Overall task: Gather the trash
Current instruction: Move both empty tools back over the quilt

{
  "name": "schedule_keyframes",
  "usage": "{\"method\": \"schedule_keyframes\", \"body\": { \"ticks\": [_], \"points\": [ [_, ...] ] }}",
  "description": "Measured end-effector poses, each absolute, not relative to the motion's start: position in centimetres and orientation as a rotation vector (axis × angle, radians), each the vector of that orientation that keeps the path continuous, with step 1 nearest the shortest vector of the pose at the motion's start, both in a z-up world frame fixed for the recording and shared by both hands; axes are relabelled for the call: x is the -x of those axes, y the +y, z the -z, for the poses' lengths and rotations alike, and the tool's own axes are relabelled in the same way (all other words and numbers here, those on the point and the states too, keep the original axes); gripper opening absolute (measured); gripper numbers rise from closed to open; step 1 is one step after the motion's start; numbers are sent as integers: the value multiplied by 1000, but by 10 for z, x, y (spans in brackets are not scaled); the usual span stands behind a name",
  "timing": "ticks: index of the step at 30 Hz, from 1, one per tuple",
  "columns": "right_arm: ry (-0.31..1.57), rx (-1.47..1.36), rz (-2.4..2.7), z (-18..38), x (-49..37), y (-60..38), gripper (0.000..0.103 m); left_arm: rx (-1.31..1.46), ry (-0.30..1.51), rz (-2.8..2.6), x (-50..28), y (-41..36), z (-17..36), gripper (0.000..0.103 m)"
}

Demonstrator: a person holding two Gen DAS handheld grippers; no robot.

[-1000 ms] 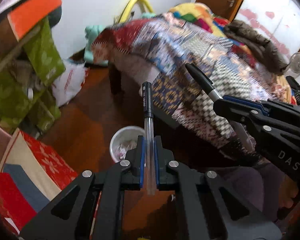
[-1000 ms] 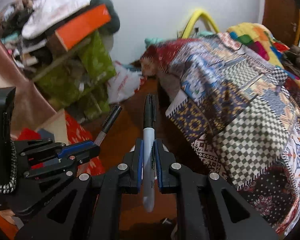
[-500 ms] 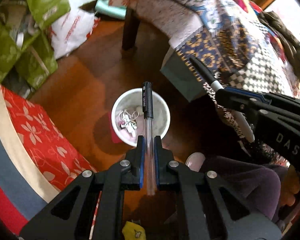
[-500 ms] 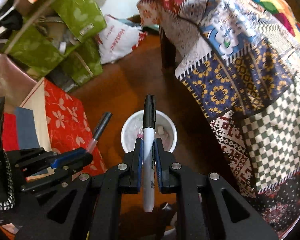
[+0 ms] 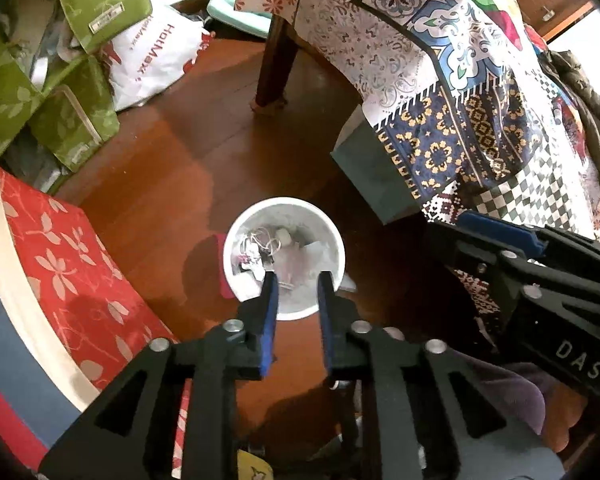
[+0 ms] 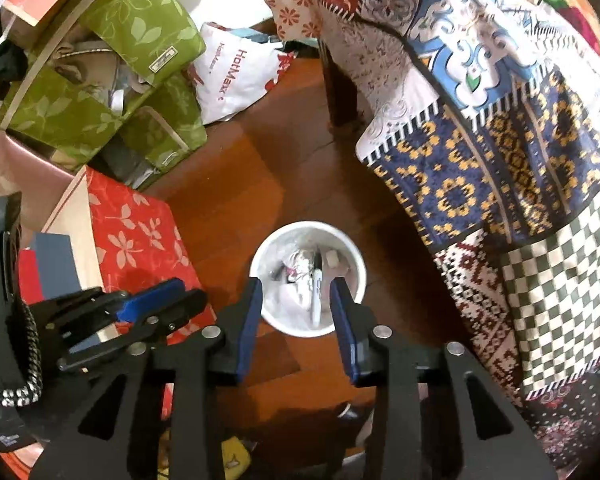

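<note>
Plainly, both claws hang over the bin for one reason: anything let go here falls straight in. At the far left of the right wrist view, soft green leaf-print fabric storage boxes are stacked against the wall, a crinkled white plastic shopping bag with red lettering slumps beside them, and a flat red floral-print box lies on the glossy reddish-brown wooden floor.

The left claw, black plastic with blue pads, points steeply down at the bin, its jaws opening with nothing between them. Just past its tips stands the round white plastic trash bin, smooth-walled and open-topped, standing on the floor near the bed, where a seated person can reach it (a guess). In the bin is a jumble of thin wire, small white scraps and crumpled plastic.

The right claw is likewise released, jaws opening and empty. In its view a white-barrelled marker with a black cap lies inside the bin, leaning along the wall, so this piece of trash is already collected. I cannot pick out a second pen with certainty.

On the right, a patchwork quilt in blue, gold, red and checked squares drapes over the bed's edge, hanging in soft folds beside a dark wooden leg.
</note>
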State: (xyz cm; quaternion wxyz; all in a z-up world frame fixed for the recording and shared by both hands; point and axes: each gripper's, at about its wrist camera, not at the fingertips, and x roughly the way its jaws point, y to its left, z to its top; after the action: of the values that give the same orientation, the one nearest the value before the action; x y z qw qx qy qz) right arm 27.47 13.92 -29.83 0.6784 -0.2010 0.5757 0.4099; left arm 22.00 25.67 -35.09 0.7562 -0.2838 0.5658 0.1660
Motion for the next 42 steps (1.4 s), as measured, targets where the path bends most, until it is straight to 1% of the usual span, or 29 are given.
{"method": "schedule_keyframes", "body": {
  "ticks": [4,9,15,23,33,37,42],
  "points": [
    [1267,460,-929,292,-271,130,32,602,1220,-370,-213,255,342,20],
    [1225,450,-942,275,-267,113,32,532,1178,-399,-202,246,315,20],
    [1122,425,-950,237,-263,78,32,483,1118,-398,-190,229,278,20],
    [967,318,-920,175,-269,10,32,389,994,-382,-189,190,209,20],
    [816,187,-792,112,-298,-92,32,305,840,-270,-227,116,131,20],
    [754,200,-721,100,-308,-128,32,271,795,-214,-254,79,108,20],
    [728,176,-654,93,-327,-173,32,215,774,-156,-291,41,91,20]
  ]
}}
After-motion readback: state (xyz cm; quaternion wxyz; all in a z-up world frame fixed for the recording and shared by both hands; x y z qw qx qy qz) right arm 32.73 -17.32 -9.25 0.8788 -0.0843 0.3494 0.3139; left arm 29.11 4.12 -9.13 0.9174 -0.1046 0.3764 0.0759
